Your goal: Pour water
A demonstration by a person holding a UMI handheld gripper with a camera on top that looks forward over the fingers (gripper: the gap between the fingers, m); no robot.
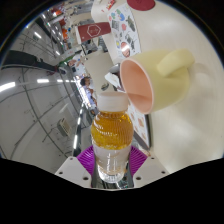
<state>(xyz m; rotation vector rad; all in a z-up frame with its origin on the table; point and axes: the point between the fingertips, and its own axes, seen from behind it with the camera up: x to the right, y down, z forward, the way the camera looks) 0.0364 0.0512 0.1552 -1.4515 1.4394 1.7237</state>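
Yellow pitcher (pixel 160 80), pink inside, lies tipped just beyond bottle mouth. My fingers (pixel 90 160) clamp clear plastic bottle (pixel 112 135), amber liquid inside, white cap (pixel 113 99) apparently on. Risk: cap blocks pour; squeezing buckles bottle.

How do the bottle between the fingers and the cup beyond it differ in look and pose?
The bottle is clear, with a white cap and orange liquid; the cup is opaque, pale yellow outside and pink inside. The bottle stands along the fingers, which press on it; the cup lies tipped, mouth toward the bottle. Both are drink vessels.
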